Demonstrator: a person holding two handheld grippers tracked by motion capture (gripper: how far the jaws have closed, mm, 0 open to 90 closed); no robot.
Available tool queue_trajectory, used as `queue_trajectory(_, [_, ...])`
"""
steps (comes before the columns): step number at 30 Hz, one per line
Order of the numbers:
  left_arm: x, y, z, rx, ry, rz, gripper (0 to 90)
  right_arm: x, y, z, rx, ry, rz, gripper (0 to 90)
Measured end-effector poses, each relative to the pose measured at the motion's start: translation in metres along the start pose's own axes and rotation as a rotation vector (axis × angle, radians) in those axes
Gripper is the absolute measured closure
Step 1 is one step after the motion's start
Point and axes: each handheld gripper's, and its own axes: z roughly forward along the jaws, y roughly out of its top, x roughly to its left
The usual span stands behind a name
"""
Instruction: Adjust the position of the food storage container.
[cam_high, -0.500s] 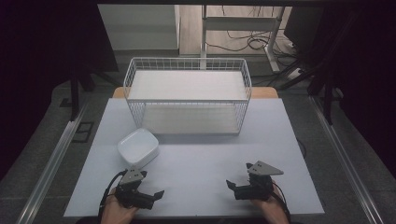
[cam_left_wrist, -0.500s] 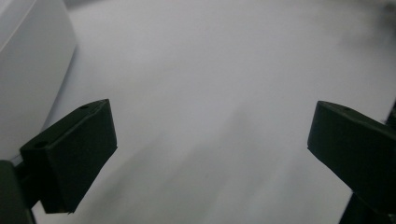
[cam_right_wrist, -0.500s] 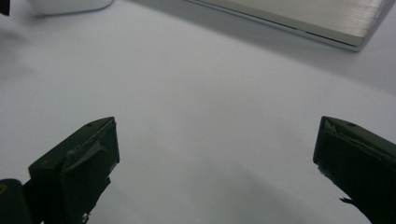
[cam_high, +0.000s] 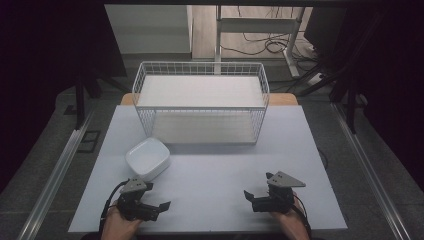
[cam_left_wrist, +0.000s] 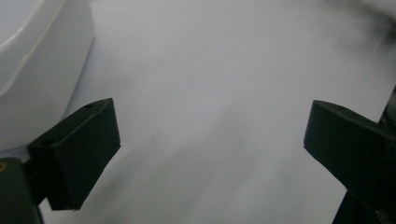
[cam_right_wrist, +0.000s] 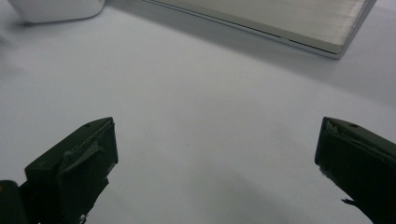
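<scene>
**Both grippers low at the near edge, fingers apart, white bowl by the left one**

From where I stand, the person's two hands rest at the near edge of the pale tabletop (cam_high: 210, 175), each holding a black gripper. The left gripper (cam_high: 159, 206) lies low over the surface with its fingers (cam_left_wrist: 77, 149) spread wide and nothing between them; bare tabletop shows in the gap. The right gripper (cam_high: 250, 196) sits well apart from it, toward the right side, and its fingers (cam_right_wrist: 74, 168) also stand wide, gripping nothing.

The white bowl (cam_high: 147, 157), a rounded-square dish, sits upside down on the tabletop just beyond the left gripper, near it but not touching. In the left gripper view its curved white side fills the upper left corner, just beside the left-hand finger.

Farther back stands a white wire basket (cam_high: 200, 67), with a flat pale board inside it. In the right gripper view the basket's lower edge runs across the top, with the bowl's corner at upper left.
</scene>
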Motion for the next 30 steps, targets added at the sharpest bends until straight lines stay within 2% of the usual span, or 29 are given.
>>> queue_trajectory(1, [0.000,0.000,-0.001,0.015,0.020,0.007,5.4,0.000,0.000,0.000,0.000,0.001,-0.005,0.0])
queue_trajectory(4, [0.000,0.001,-0.003,0.026,0.028,-0.004,8.8,0.001,0.000,0.000,0.000,0.003,-0.008,0.0])
queue_trajectory(5, [0.001,0.001,-0.005,0.041,0.043,-0.005,9.7,0.001,0.000,0.000,0.002,0.007,-0.009,0.0])
queue_trajectory(7, [0.001,0.002,-0.009,0.039,0.066,-0.008,11.5,0.001,0.000,0.000,0.004,0.007,-0.009,0.0])
queue_trajectory(11, [0.003,0.003,-0.019,0.024,0.082,-0.003,16.1,0.001,0.000,0.000,0.007,0.006,-0.010,0.0])
queue_trajectory(13, [0.005,0.002,-0.024,0.023,0.091,0.002,26.1,0.001,0.000,0.001,0.014,0.006,-0.012,0.0])
queue_trajectory(14, [0.006,0.002,-0.026,0.028,0.097,-0.003,26.1,0.001,0.000,0.001,0.014,0.006,-0.012,0.0])
queue_trajectory(15, [0.008,0.001,-0.029,0.041,0.099,-0.002,30.4,0.001,0.000,0.001,0.017,0.005,-0.013,0.0])
queue_trajectory(17, [0.011,0.000,-0.032,0.064,0.112,0.005,44.2,0.002,0.000,0.001,0.021,0.003,-0.019,0.0])
queue_trajectory(18, [0.012,-0.001,-0.034,0.071,0.131,0.002,48.2,0.002,0.000,0.002,0.024,0.003,-0.019,0.0])
queue_trajectory(21, [0.017,-0.002,-0.039,0.076,0.156,-0.015,57.1,0.003,0.000,0.002,0.031,0.003,-0.023,0.0])
queue_trajectory(24, [0.025,-0.003,-0.045,0.065,0.171,-0.049,65.5,0.003,0.000,0.003,0.035,0.002,-0.024,0.0])
queue_trajectory(30, [0.052,-0.009,-0.052,0.028,0.209,-0.131,82.5,0.005,0.000,0.004,0.046,0.004,-0.029,0.0])
